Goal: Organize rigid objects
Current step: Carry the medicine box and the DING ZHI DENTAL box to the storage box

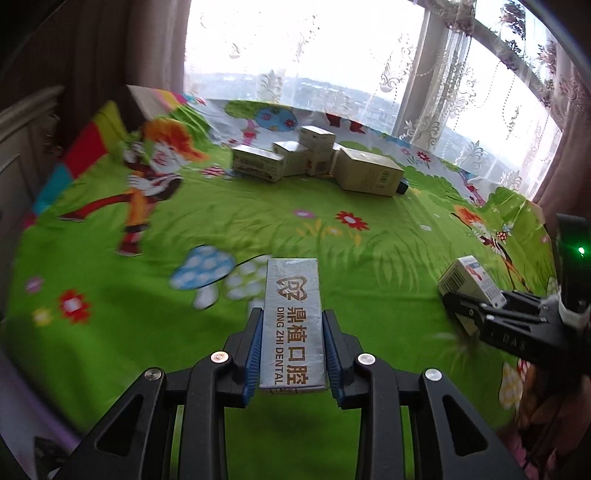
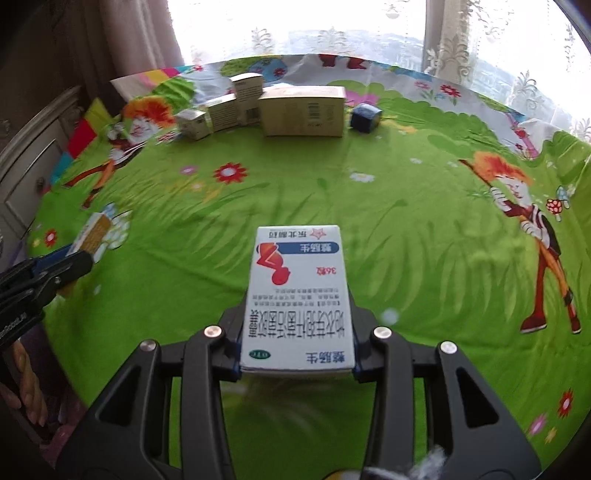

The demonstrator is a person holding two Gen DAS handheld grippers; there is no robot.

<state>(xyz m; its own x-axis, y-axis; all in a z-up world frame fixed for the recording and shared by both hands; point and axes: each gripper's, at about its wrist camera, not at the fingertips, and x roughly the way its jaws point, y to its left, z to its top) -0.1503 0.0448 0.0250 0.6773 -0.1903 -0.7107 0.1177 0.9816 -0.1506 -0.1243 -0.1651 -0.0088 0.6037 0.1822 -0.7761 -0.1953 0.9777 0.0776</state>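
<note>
A long silver box (image 1: 293,325) printed "DING ZHI DENTAL" is clamped between the blue pads (image 1: 254,354) of the left gripper (image 1: 293,321), pointing straight ahead along the fingers and held above the green cartoon-print cloth (image 1: 258,225). In the same way, a white medicine box (image 2: 295,299) with a red and blue design is gripped at its near end by the right gripper (image 2: 295,334), its printed face turned upward and its far end projecting well past the fingertips.

Seen from the left wrist view, the right gripper (image 1: 476,310) is found off to the right, its box (image 1: 469,284) tilted away toward the left. Seen from the right wrist view, the left gripper (image 2: 62,266) is found low on the left, the end of its box (image 2: 94,236) showing beyond it.

Far ahead of both tools, near the window (image 2: 295,26), a cluster of cardboard boxes is set on the cloth: a small box (image 2: 194,123), a taller one (image 2: 223,110) beside it, an upright one (image 2: 248,98) behind, and a wide box (image 2: 303,110) to the right. A small dark blue cube (image 2: 365,116) is placed just beside the wide box, on its right. Lace curtains (image 1: 436,122) are hung behind the cloth.
</note>
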